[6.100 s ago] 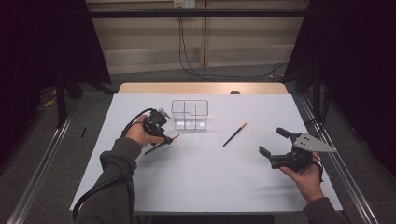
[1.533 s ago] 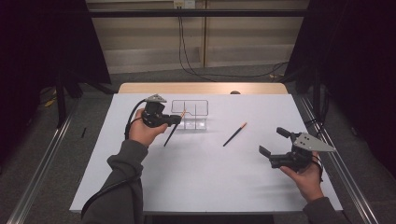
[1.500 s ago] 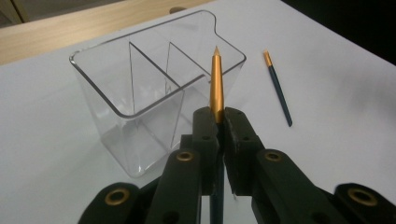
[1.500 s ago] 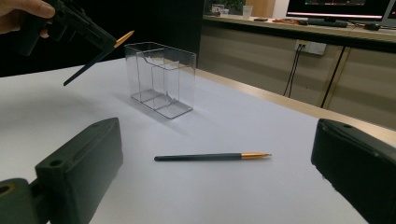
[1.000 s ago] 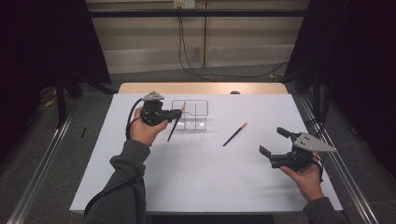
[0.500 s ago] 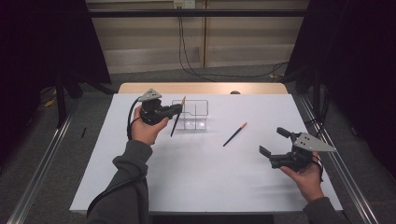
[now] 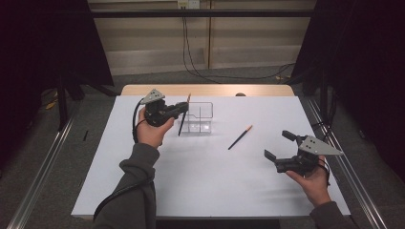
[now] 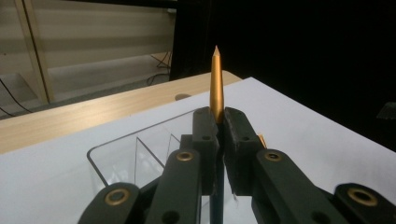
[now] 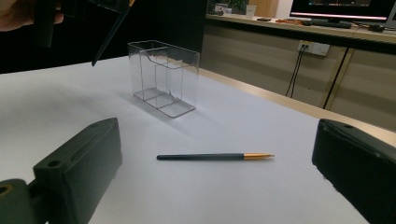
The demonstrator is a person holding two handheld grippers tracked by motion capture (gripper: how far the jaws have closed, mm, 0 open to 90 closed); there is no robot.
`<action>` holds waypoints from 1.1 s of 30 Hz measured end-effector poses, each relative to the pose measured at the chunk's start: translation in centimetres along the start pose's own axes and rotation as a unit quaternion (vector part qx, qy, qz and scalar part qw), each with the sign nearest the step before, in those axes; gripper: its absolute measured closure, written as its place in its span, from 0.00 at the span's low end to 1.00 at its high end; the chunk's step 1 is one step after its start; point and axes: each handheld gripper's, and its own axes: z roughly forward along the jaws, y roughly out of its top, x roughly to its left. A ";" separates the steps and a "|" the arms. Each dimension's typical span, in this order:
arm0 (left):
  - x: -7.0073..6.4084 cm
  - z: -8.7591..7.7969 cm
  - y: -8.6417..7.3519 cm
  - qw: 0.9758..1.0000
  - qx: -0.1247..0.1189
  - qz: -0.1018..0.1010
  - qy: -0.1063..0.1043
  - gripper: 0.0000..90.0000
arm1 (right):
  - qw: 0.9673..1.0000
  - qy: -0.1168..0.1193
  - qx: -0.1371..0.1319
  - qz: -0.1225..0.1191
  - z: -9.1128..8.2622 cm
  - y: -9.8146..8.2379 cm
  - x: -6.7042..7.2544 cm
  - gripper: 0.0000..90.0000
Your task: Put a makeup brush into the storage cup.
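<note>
White covering spreads over the worktop (image 7: 205, 181), with a strip of pale wood showing along its far edge and dark curtains hanging to either side of the room.

Raised above the worktop's far left part, the left gripper (image 7: 184, 108) has its jaws closed tight on a pen (image 7: 183, 119). In the high view the pen hangs steeply, its gold end up and its dark end pointing down toward the worktop, just at the left edge of a clear plastic organizer (image 7: 198, 118). In the left gripper view the gold end (image 8: 216, 81) rises as a slim, tapering cone to a fine point above the two black jaws, which press on it from both sides; the dark barrel runs down between them. The organizer (image 8: 135, 151) sits right behind, its thin transparent walls dividing it into compartments.

A second pen (image 7: 239, 137) lies flat on the worktop, between the organizer and the right gripper (image 7: 277, 147) and clear of both. It looks the same: a slender dark barrel with a short gold tip (image 9: 258, 156), seen lying sideways in the right gripper view.

Low over the right side of the worktop, the right gripper has its jaws spread wide with nothing between them.
</note>
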 end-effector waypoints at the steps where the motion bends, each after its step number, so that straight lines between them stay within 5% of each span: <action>1: -0.1 0.1 0.0 1.000 -0.004 -0.004 0.004 0.93 | 1.000 0.000 0.000 0.001 0.0 0.0 0.0 0.01; 14: 0.0 -0.1 0.3 0.999 -0.031 -0.002 0.010 0.93 | 1.000 0.000 -0.001 0.009 0.0 -0.1 -0.1 0.00; 33: -0.2 0.3 1.5 0.999 -0.039 0.003 0.014 0.93 | 1.000 0.010 0.005 0.020 -0.2 -0.2 -0.3 0.00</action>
